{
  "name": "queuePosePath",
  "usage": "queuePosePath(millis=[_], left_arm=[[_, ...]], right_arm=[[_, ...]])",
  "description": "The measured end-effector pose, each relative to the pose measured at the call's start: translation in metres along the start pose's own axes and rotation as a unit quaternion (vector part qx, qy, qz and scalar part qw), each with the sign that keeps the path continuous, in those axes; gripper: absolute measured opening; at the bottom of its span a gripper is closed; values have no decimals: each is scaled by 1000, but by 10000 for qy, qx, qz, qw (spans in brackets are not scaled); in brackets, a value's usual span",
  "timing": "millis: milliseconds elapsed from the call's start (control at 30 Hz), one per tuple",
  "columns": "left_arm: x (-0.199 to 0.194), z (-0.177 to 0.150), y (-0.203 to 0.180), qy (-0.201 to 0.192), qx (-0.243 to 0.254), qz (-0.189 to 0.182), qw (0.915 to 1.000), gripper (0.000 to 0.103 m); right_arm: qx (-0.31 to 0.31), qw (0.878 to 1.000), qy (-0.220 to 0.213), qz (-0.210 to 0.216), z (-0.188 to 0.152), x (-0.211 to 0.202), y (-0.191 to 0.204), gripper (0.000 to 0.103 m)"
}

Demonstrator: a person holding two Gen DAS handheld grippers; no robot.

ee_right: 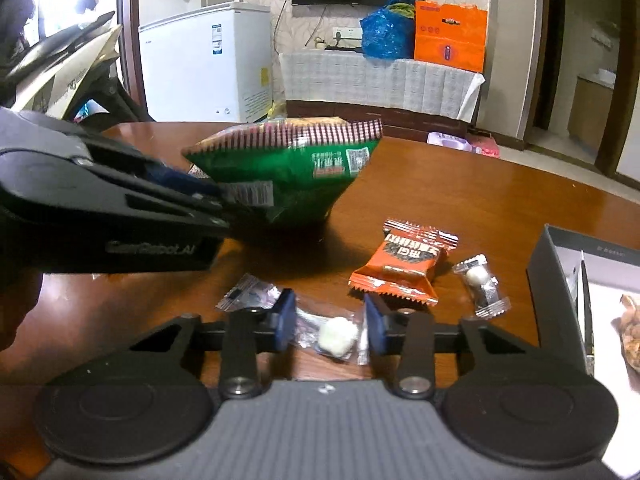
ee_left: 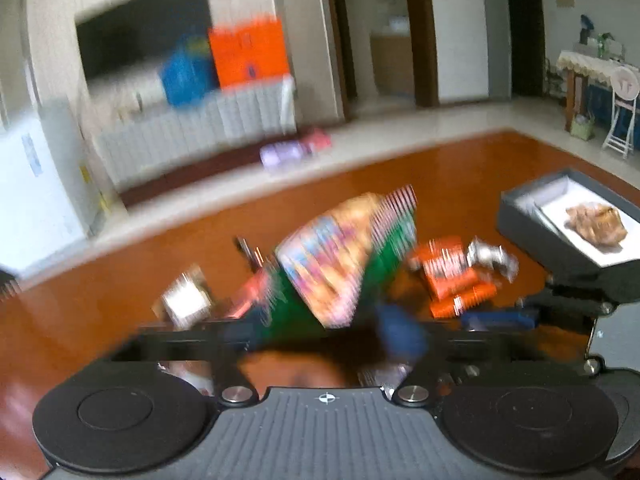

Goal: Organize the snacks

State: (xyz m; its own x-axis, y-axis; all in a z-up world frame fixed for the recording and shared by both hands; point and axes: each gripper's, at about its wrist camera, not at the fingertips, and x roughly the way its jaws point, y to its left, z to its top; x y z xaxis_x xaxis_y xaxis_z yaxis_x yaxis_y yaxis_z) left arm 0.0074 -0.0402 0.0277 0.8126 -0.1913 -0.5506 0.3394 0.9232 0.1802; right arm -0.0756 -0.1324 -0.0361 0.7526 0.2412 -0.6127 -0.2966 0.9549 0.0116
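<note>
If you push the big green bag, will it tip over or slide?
The green bag would probably tip: it stands on a narrow bottom, wide on top. It looks puffy, so likely light, sliding easily on the shiny table. Its crinkly film would probably dent when squeezed.

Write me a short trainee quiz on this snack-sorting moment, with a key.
1. What lies between the pads of the right tongs?
A. an orange packet
B. a white candy in a clear wrapper
C. a green bag
2. True or false: the orange packet lies inside the grey box.
3. Which tongs are at the green bag?

Key:
1. B.
2. False: the orange packet lies on the table, outside the box.
3. The left tongs.
</note>
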Motion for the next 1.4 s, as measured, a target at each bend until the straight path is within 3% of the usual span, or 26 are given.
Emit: queuePosePath(millis=[33,100,400,467,500,567,833,900,967,1100,1167,1400], left_arm=[[-6,1,-4,-310,117,170,9993,103],[-5,6,-13,-529,441,350,9970,103],[40,14,-30,-260,707,383,9964,102],[48,12,-32,-210,717,374,9965,96],[51,11,-32,-158,709,363,9967,87],[55,9,-34,-115,698,423,9966,82],[50,11,-19,-125,431,205,9988,64],[46,11,-18,-177,407,188,9988,63],[41,14,-19,-269,438,173,9985,62],[28,20,-23,-453,430,77,9980,62],[23,23,-25,-511,441,56,9977,62],[10,28,-18,-592,262,67,9979,62]], right_arm=[[9,10000,15,15,1,-1,-1,35],[29,10000,39,34,1,-2,-2,34],[-161,9992,175,317,-5,-11,-3,39],[-374,9987,141,321,-7,-11,-1,45],[-481,9984,103,291,-8,-12,1,48],[-636,9975,69,303,-8,-12,3,64],[-1255,9915,-47,353,-15,-17,16,68],[-1386,9899,-39,283,-14,-18,21,62],[-1406,9894,23,354,-14,-18,23,41],[-1447,9886,100,409,-14,-21,28,34],[-1458,9883,132,421,-14,-22,28,24],[-1396,9897,122,277,-6,-24,36,21]])
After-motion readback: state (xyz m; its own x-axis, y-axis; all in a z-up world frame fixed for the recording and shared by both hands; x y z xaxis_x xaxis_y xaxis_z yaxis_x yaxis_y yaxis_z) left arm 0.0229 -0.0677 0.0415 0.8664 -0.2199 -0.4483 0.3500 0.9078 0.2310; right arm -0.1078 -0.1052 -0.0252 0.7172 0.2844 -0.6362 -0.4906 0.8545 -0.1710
